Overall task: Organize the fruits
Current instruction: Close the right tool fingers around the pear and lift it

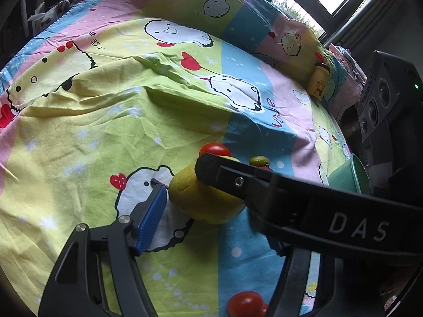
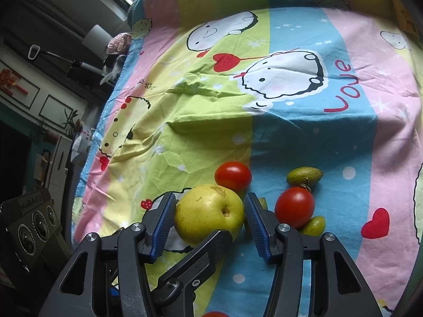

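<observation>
We read "Love" [image 2: 343,87] in red on the bed sheet [image 2: 290,137], and "DAS" [image 1: 358,229] on a black arm crossing the left view. Our right gripper [image 2: 210,219] brackets the pear [image 2: 208,212] — the blue pads sit just beside it, and we cannot tell if they press. Our left gripper [image 1: 185,185] stands open around the same pear. We count two tomatoes [image 2: 233,175] and two green fruits [image 2: 304,175] beside it on the bed — another tomato nearer us.
</observation>
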Demonstrator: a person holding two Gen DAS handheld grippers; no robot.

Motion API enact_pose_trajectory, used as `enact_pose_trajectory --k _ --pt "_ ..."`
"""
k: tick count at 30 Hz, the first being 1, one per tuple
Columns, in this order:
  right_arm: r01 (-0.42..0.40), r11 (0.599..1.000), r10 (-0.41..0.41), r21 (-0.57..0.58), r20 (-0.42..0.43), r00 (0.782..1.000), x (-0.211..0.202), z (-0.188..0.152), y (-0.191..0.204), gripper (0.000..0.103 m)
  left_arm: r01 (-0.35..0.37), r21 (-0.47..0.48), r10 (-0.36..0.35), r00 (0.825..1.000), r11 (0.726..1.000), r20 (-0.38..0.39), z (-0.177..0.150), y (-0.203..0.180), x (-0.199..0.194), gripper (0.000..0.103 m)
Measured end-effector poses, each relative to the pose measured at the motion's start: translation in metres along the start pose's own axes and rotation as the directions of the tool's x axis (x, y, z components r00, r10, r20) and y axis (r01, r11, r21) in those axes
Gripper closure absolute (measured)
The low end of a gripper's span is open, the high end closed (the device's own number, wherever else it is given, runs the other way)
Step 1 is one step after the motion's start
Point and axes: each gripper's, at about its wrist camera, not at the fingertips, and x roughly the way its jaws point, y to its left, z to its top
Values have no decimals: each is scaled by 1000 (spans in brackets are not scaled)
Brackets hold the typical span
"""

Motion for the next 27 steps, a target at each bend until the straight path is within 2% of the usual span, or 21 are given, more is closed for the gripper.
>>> enact_pose_trajectory --k 20,27 --pt "-29 1000 29 5 -9 1000 1 -1 -2 46 -15 5 15 1000 1000 5 -2 0 -3 37" --pt "-49 999 49 -7 22 999 -9 -6 2 46 -28 26 27 999 999 46 -6 -7 -17 37"
